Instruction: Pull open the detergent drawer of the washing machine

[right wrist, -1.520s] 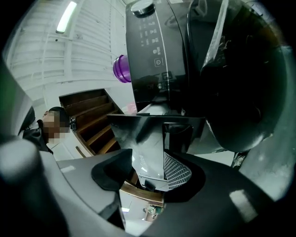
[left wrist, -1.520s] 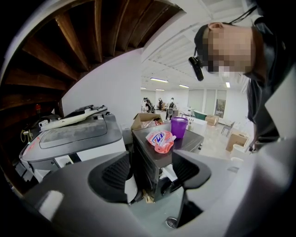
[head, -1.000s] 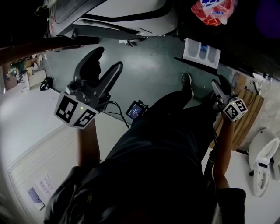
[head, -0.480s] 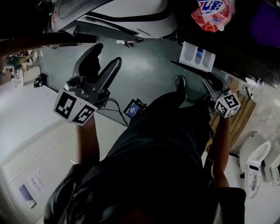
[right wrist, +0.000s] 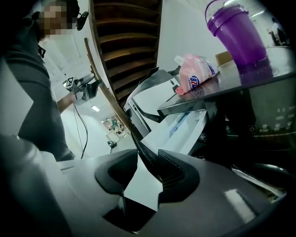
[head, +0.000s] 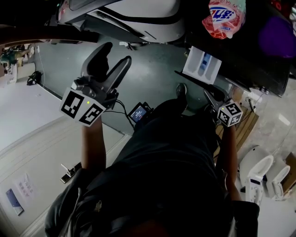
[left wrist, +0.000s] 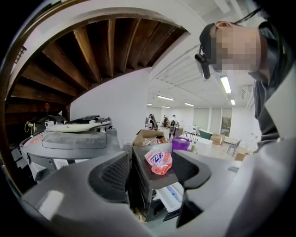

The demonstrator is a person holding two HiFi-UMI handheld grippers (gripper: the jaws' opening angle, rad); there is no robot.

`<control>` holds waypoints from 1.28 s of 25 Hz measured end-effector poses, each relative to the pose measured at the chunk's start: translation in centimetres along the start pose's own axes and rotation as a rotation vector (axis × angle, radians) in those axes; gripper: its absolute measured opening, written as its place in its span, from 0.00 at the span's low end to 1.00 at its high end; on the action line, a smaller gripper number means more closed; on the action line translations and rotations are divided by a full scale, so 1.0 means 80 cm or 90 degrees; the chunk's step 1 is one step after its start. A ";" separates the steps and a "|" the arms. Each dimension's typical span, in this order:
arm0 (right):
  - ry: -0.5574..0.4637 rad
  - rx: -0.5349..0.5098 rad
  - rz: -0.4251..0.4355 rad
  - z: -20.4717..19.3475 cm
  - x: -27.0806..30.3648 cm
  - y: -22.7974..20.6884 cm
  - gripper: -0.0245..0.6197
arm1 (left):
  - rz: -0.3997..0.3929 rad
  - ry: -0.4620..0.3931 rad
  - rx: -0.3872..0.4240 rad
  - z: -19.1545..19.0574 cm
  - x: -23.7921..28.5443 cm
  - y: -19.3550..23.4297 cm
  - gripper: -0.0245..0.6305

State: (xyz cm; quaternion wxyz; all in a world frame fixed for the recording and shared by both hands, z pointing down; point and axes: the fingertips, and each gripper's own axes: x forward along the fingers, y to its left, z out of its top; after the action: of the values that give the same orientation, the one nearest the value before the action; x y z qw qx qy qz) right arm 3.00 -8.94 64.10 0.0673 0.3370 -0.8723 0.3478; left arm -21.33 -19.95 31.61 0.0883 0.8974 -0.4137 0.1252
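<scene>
The white detergent drawer (head: pixel 201 62) (right wrist: pixel 178 129) (left wrist: pixel 173 194) sticks out of the dark washing machine (head: pixel 240 55) (right wrist: pixel 259 115). My right gripper (head: pixel 209 96) (right wrist: pixel 149 173) is at the drawer's dark front edge. Its jaws have just been closing, with that edge between them. The dark strip lies flat on one ribbed pad, and pale drawer plastic fills the space to the other. My left gripper (head: pixel 115 53) (left wrist: pixel 150 173) is open in the air, left of the machine, with nothing between its jaws.
A pink detergent bag (head: pixel 225 14) (right wrist: pixel 196 74) and a purple cup (head: pixel 277 39) (right wrist: pixel 236 32) stand on the machine's top. A white-and-grey appliance (head: pixel 138 18) sits left of it. The person's shoe (head: pixel 181 90) is below the drawer. A small screen device (head: pixel 138 112) hangs on a cable.
My right gripper has come up closer to the drawer's front edge. The left gripper has risen a little and stays open. The whole head view has shifted.
</scene>
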 end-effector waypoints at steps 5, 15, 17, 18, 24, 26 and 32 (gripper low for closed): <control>0.051 -0.040 -0.029 0.003 -0.012 -0.001 0.25 | 0.028 -0.039 -0.012 0.010 -0.016 -0.001 0.56; -0.056 -0.135 -0.095 0.160 -0.126 0.011 0.25 | 0.056 -0.101 -0.028 0.030 -0.030 -0.022 0.56; -0.080 -0.159 -0.106 0.201 -0.148 0.016 0.25 | 0.055 -0.110 -0.029 0.034 -0.026 -0.031 0.56; -0.086 -0.173 -0.115 0.221 -0.158 0.019 0.25 | 0.054 -0.115 -0.029 0.037 -0.025 -0.035 0.56; -0.164 -0.221 -0.151 0.336 -0.220 0.046 0.25 | 0.043 -0.147 -0.016 0.056 -0.014 -0.065 0.56; -0.205 -0.245 -0.155 0.379 -0.237 0.060 0.25 | 0.036 -0.156 -0.015 0.059 -0.008 -0.073 0.56; -0.224 -0.345 -0.168 0.465 -0.276 0.126 0.25 | 0.021 -0.168 -0.009 0.069 0.003 -0.102 0.56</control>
State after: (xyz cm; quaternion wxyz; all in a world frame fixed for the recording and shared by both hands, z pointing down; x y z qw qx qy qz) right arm 17.77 -15.91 22.81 0.0471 0.4718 -0.8800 0.0286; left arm -14.09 -16.36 25.96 0.0371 0.8985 -0.4374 0.0048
